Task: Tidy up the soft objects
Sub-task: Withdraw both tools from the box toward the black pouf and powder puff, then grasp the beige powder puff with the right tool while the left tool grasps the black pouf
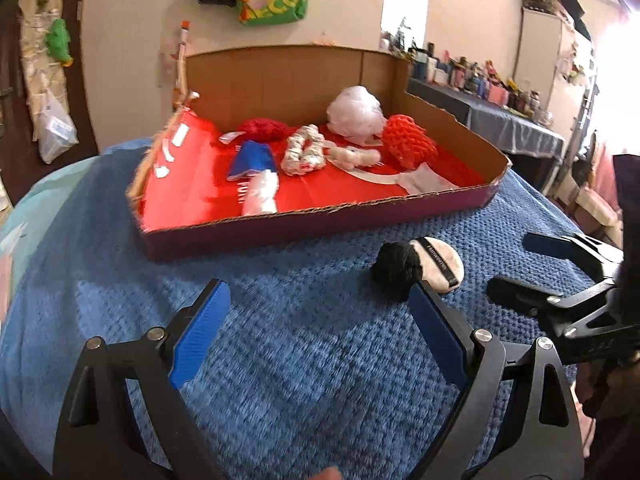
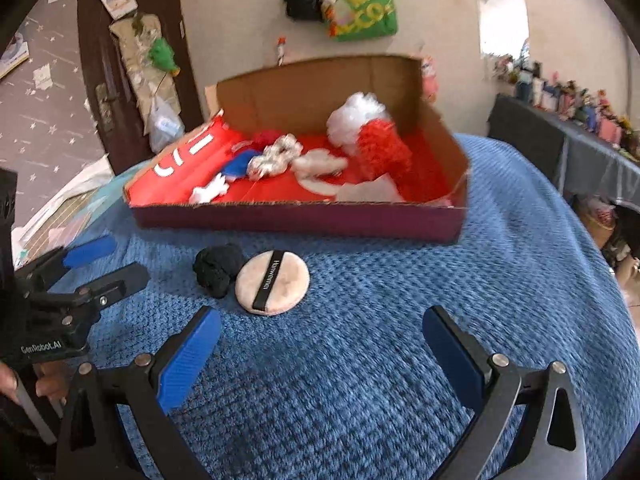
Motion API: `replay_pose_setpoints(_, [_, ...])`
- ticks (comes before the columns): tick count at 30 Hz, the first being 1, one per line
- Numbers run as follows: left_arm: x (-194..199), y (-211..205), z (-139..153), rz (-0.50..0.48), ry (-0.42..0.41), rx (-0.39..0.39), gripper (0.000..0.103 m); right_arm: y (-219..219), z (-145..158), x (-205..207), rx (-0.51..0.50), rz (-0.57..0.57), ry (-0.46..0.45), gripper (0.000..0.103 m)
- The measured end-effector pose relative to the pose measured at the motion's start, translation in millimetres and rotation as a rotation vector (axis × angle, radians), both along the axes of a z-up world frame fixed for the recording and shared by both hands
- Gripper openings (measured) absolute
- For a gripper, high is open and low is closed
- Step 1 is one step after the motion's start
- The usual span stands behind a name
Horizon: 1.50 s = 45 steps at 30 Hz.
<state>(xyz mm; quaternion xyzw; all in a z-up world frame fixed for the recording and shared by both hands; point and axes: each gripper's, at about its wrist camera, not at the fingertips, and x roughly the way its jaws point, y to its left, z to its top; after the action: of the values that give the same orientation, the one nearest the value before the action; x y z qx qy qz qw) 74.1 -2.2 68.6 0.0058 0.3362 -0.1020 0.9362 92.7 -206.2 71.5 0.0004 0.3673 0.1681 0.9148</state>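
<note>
Plainly, the powder puff (image 2: 273,282) strap reads "Hanwemei".

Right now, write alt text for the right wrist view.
A black yarn ball and a round powder puff touch on a blue blanket, outside a cardboard box of soft items. The right tool is open, empty.

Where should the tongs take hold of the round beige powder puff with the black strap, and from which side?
Probably across the rim of the round beige powder puff, from above on its free right side. It lies flat on the blue knitted blanket, and the black yarn ball sits against its left edge. Both the right tongs and the left tongs stand open.
</note>
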Motion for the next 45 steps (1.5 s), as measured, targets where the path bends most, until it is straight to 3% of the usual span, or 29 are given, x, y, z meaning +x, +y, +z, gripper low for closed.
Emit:
replay_pose_setpoints(9, [30.3,-15.1,2.4,-0.127,0.085,-0.010,0.088,15.3,-9.5,29.5,-0.048,0.124,0.107,0.103])
replay_pose_setpoints(16, [49.9,-30.3,-4.2,-0.195,0.150,0.003,0.060,23.6,-13.4,45.0,-0.055,0.172,0.140,0.097])
replay_pose_setpoints(23, [59.5,-36.6,-11.6,-0.246,0.199,-0.020,0.050,32.4,-15.6,50.5,-0.068,0.211,0.141,0.094])
replay_pose_setpoints(28, [60.7,-41.2,-13.8,-0.283,0.210,-0.021,0.032,41.3,-17.7,52.6,-0.094,0.241,0.137,0.078])
replay_pose_setpoints(36, [61.7,-45.9,-15.3,-0.320,0.224,-0.037,0.028,46.6,-16.3,48.1,-0.117,0.275,0.107,0.050])
replay_pose_setpoints(45, [54.5,-35.5,3.1,-0.290,0.164,-0.025,0.027,39.9,-2.9,39.8,-0.114,0.255,0.067,0.046])
